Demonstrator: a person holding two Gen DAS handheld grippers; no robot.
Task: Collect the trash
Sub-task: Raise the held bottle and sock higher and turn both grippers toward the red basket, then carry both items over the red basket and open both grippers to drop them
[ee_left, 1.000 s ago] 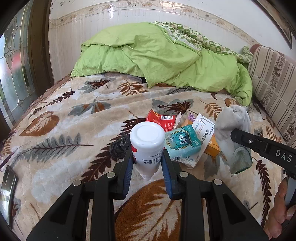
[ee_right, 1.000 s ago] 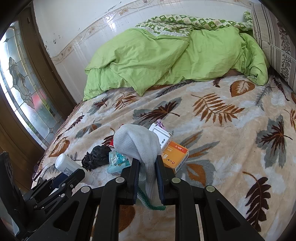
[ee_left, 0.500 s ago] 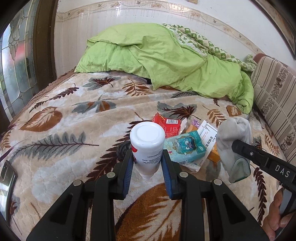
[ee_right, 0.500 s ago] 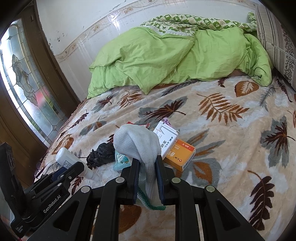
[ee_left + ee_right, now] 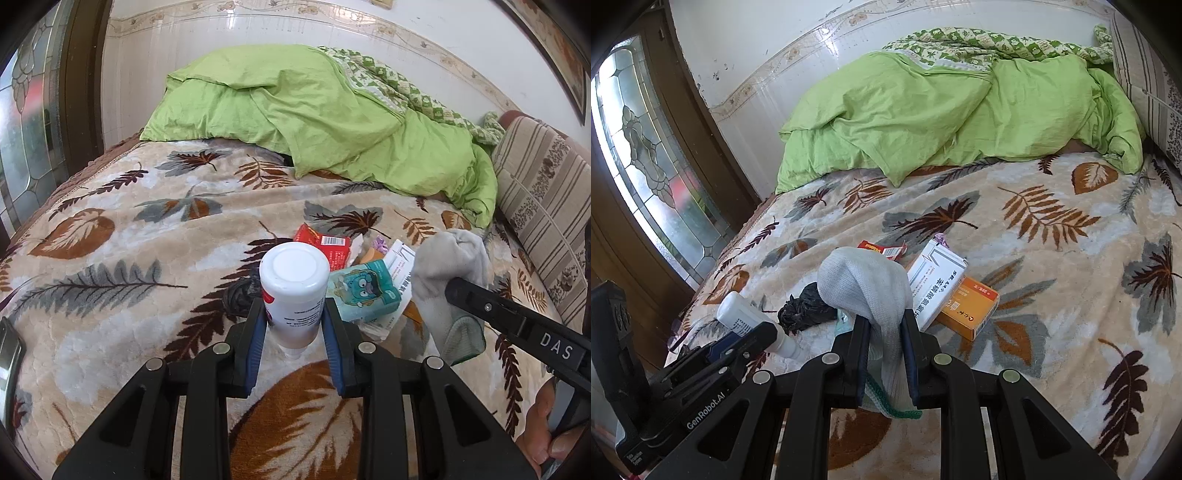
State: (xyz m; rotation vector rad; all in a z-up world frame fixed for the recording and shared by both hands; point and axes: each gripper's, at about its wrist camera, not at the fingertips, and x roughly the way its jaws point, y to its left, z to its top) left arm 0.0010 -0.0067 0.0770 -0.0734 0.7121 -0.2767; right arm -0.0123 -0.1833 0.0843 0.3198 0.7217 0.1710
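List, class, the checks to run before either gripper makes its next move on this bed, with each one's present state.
1. Left gripper clamps the white bottle: ok.
2. Right gripper pinches the grey sock: ok.
3. Both items lifted off the blanket: ok.
4. Trash bin in sight: not ok, none visible.
5. Bed cleared: not ok; black bag, orange box, white box remain.

"DAS" on right claw (image 5: 458, 291); "GenRobot.AI" on left claw (image 5: 753, 334).
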